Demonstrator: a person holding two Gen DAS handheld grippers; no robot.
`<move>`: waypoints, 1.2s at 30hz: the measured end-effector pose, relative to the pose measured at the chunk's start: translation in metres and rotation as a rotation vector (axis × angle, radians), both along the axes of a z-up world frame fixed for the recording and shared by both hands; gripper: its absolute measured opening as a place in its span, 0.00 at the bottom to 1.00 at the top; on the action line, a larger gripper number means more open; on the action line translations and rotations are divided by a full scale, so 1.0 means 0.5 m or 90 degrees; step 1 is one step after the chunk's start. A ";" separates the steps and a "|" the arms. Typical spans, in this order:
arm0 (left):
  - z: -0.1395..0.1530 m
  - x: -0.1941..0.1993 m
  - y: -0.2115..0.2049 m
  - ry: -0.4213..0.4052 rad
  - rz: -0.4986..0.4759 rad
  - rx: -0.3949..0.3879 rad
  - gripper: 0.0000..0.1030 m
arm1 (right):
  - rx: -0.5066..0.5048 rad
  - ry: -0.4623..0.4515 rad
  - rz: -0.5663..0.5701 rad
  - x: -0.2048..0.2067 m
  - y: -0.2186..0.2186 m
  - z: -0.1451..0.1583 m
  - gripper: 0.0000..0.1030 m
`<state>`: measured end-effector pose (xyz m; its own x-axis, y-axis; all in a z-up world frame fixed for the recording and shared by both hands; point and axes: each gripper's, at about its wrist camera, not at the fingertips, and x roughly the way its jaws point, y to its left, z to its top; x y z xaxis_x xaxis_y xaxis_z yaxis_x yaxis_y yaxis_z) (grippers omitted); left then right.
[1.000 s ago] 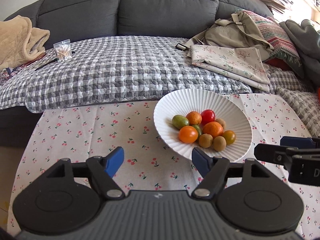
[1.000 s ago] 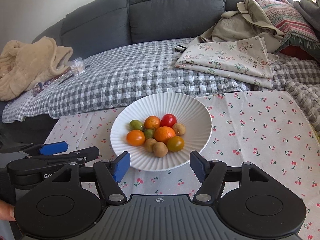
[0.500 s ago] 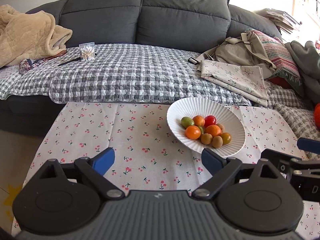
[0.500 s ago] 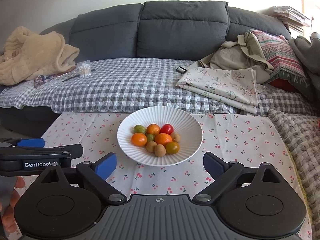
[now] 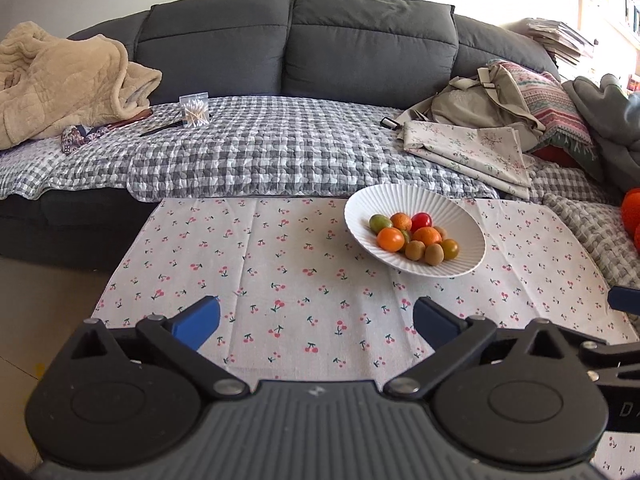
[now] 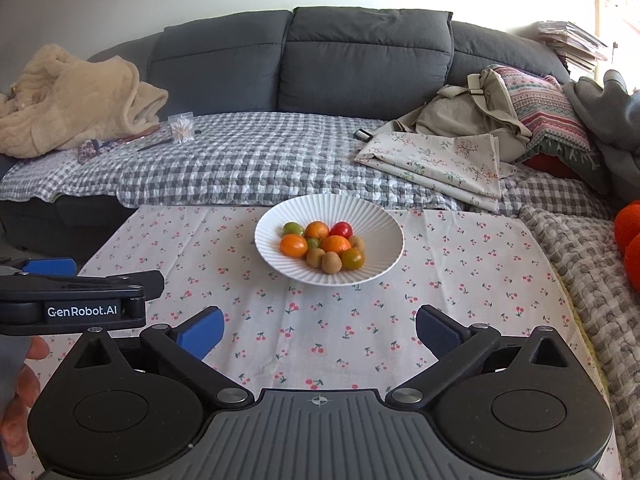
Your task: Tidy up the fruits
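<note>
Fruit sits gathered in the white ribbed ceramic bowl on the cherry-print tablecloth, and none of it shows loose on the cloth in either view. Going from left to right across the pile in the right wrist view: a green oval fruit, a glossy orange tomato-like fruit, a dimpled orange mandarin, a second mandarin, a red cherry tomato, two brown kiwi-like fruits at the near rim, and a dark green-orange tomato.

From the left gripper the bowl lies at about one o'clock, off to the side. From the right gripper it lies at twelve o'clock, almost dead ahead between the fingers, so the right one looks the better placed of the two. Both pairs of tongs stand wide apart and hold nothing. The left gripper's body shows at nine o'clock in the right view, level with its neighbour and clear of the bowl.

The pile has no long axis to speak of; the fruits touch one another in a round cluster. This fits either a sorted bowl or one waiting to be sorted out, and I cannot tell which. Orange round things at the far right edge are too cropped to name
</note>
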<state>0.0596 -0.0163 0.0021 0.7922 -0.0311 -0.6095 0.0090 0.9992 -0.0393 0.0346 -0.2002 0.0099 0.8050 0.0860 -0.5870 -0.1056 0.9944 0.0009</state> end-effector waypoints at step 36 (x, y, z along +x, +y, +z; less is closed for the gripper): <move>-0.032 -0.019 0.010 0.020 0.005 0.018 0.99 | 0.021 0.054 -0.042 0.000 -0.009 -0.033 1.00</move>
